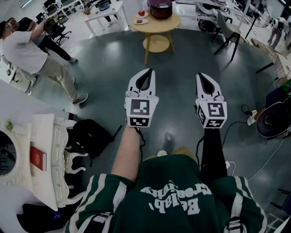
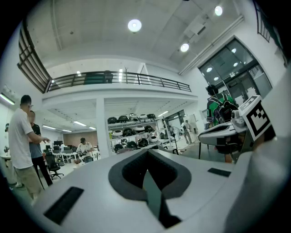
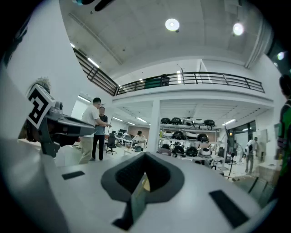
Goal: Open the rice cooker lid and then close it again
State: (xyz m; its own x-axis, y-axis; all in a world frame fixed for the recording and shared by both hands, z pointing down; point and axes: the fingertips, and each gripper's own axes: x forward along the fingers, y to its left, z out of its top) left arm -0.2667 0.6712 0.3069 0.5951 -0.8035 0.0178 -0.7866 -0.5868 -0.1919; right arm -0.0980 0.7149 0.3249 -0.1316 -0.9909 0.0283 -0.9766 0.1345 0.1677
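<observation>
Dark maroon, the rice cooker (image 1: 161, 9) sits on the round wooden desk (image 1: 157, 27) at the top of the head view, well apart from both claws. The frame edge cuts off its top, so we cannot tell how the lid stands. 2 small plates (image 1: 141, 17) lie just beside it on the desk's left part.

We hold the left claw (image 1: 147, 73) and the right claw (image 1: 203, 76) side by side, level, above the grey floor (image 1: 104, 63), and both point toward the desk. In the left gripper view the left claw (image 2: 147, 154) has its jaws pressed together, with only a thin seam between them and nothing pinched. In the right gripper view the right claw (image 3: 144, 157) is likewise pressed together and empty.

2 people (image 1: 32, 52) stand at the left of the head view, and a rack of helmets (image 3: 188, 136) fills the background ahead.
</observation>
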